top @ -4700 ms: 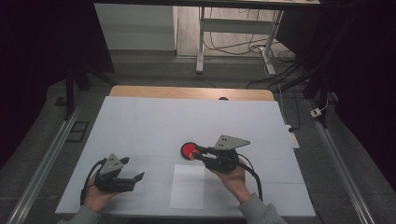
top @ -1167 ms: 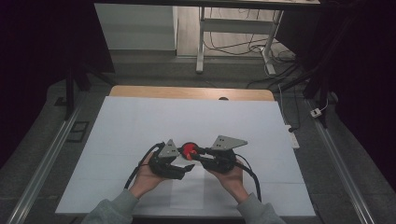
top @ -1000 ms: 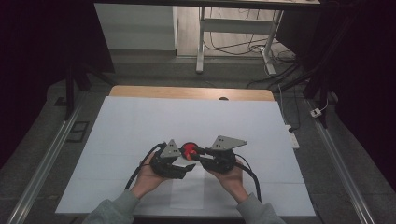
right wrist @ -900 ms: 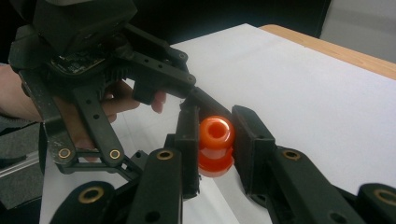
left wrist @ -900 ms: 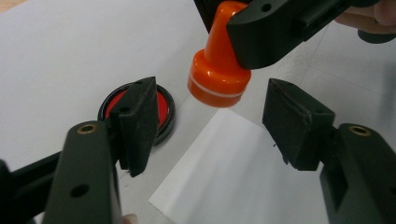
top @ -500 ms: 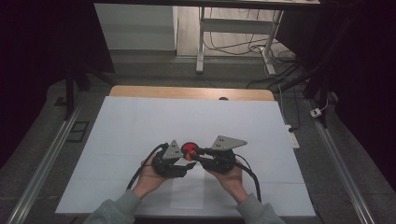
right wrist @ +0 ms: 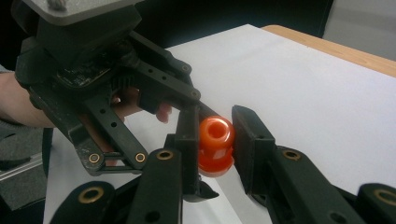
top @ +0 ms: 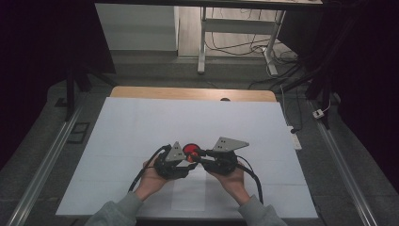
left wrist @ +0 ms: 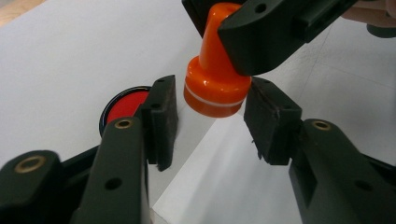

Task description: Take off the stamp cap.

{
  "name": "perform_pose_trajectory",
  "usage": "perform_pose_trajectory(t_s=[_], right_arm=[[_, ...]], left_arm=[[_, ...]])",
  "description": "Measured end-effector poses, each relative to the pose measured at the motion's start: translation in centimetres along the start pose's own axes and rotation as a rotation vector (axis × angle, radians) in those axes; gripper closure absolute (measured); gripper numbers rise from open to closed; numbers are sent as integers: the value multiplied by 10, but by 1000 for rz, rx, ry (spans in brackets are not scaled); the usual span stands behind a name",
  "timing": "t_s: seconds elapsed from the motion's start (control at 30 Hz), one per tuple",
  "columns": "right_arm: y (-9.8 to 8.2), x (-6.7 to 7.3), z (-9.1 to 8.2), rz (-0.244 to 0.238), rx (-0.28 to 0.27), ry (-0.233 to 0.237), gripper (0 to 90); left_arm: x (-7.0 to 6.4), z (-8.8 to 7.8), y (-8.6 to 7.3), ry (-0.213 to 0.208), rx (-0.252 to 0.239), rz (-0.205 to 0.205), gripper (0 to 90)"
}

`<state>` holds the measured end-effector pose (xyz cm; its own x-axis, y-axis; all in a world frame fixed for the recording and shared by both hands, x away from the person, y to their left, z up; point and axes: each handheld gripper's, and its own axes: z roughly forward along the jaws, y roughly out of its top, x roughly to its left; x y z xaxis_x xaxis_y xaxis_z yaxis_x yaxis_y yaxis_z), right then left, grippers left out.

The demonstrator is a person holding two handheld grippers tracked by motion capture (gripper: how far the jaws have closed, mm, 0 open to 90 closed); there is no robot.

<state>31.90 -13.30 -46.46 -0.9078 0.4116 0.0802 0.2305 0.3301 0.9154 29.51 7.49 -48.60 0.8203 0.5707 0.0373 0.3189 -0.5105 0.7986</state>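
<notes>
Orange stamp [left wrist: 215,86] held by its handle in the clamped right gripper [right wrist: 215,140] above the white sheet [left wrist: 243,186]; left gripper [left wrist: 210,119] jaws, just closing, flank its base untouched (red ink pad [left wrist: 125,105] nearby), presumably to steady it

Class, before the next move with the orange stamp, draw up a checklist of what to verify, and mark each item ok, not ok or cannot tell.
1. Handle of the stamp clamped by the right gripper: ok.
2. Stamp base between the jaws of the left gripper, which have just been closing: ok.
3. Left pads pressing on the base: not ok, a gap shows.
4. Red ink pad uncovered beside the stamp: ok.
5. Ink on the stamp face: cannot tell, it faces down.
6. The paper sheet under the stamp: ok.
</notes>
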Motion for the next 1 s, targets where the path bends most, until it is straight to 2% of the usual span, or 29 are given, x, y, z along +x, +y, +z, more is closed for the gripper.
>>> perform_pose_trajectory(t_s=[0.23,1.0], right_arm=[[0,0,0,0,-1,2,718],[0,-1,-1,12,-10,8,718]], left_arm=[[0,0,0,7,1,5,589],[-4,1,0,38,-8,46,643]])
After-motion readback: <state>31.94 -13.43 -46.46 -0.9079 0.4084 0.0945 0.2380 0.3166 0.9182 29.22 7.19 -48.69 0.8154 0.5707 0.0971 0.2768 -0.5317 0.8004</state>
